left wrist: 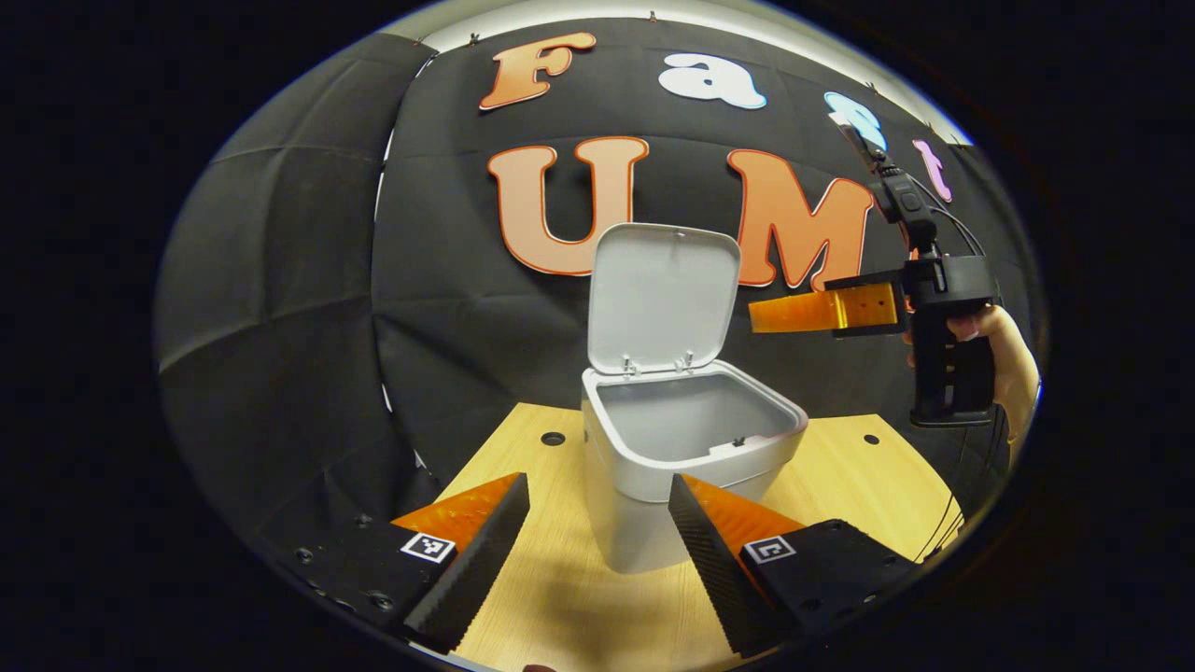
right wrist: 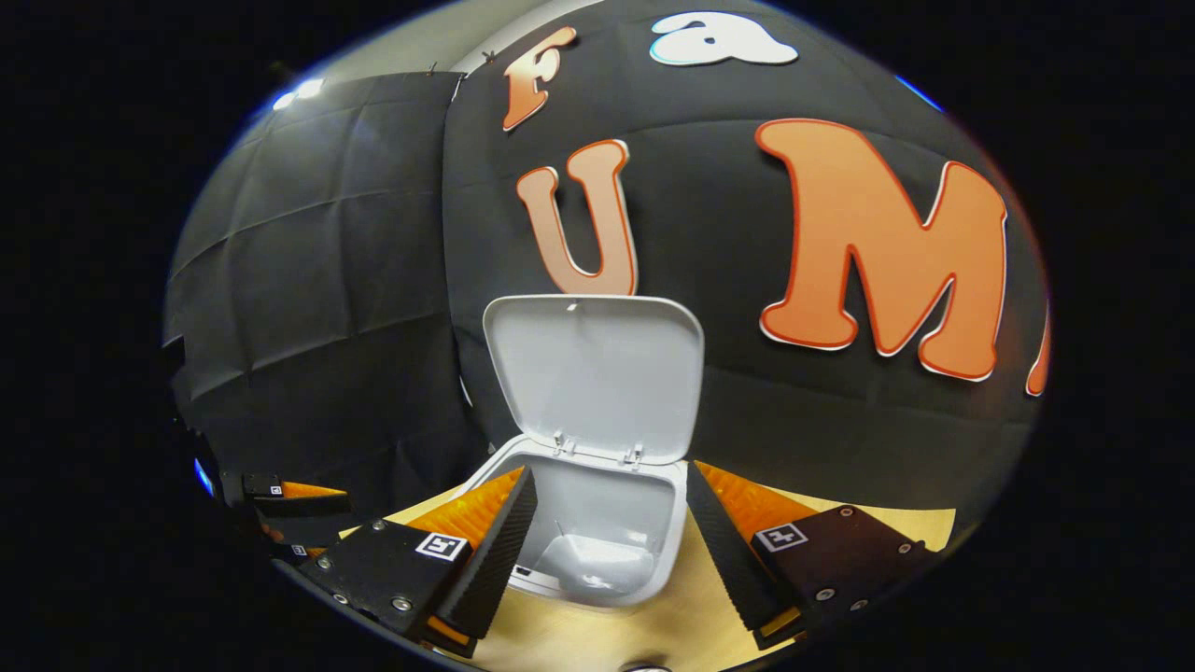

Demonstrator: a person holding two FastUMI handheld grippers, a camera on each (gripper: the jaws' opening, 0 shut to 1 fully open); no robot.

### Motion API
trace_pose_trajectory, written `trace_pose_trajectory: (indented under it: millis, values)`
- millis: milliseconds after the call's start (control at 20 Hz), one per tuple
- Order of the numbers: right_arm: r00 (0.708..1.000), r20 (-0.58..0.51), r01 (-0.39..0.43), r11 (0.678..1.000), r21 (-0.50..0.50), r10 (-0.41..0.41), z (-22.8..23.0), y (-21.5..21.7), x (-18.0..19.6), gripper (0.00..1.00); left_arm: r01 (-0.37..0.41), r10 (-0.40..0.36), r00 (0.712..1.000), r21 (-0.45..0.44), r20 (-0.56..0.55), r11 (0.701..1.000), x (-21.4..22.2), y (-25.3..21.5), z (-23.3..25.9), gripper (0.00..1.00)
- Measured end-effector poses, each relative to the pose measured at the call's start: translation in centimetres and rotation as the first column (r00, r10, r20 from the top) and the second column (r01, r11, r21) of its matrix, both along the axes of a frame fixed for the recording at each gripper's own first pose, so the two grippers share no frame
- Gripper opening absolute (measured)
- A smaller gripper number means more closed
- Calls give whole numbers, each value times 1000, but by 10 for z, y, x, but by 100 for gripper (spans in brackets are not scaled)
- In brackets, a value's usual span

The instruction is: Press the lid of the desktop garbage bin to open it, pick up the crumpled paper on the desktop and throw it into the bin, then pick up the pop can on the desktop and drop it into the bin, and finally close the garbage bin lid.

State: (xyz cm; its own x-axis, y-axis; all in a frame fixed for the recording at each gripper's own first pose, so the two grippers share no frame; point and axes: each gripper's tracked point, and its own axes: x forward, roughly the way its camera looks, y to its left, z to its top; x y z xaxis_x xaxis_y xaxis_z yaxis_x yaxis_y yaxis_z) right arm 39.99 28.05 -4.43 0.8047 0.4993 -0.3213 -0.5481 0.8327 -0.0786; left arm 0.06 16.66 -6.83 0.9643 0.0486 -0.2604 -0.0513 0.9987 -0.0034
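Note:
The white desktop bin [left wrist: 644, 485] stands on the wooden table, its lid [left wrist: 658, 299] swung upright and the mouth open. My left gripper [left wrist: 597, 481] is low in front of the bin, open, with nothing between its fingers. In the left gripper view my right gripper [left wrist: 756, 317] hangs above and to the right of the bin, held by a hand [left wrist: 1013, 359], its fingers pointing at the lid. In the right gripper view that gripper [right wrist: 611, 469] is open over the bin's mouth [right wrist: 597, 523]. A pale lump [right wrist: 597, 565], perhaps the crumpled paper, lies inside on the bottom.
The light wooden table [left wrist: 868, 485] has small round holes [left wrist: 553, 438] near its back edge. The black cloth wall stands close behind the bin. My left gripper [right wrist: 327, 493] shows at the left of the right gripper view, low by the table edge.

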Motion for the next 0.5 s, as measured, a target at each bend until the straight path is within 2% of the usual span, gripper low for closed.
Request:
trace_pose_trajectory:
  millis: [250,500]
  values:
    - [997,29,74,997,17,-74,15,-63,-17,96,69,-69,998,5,3,998,8,-42,2,96]
    - [982,49,184,983,25,-185,20,-134,-36,96,146,-146,989,12,1,989,14,-90,-1,96]
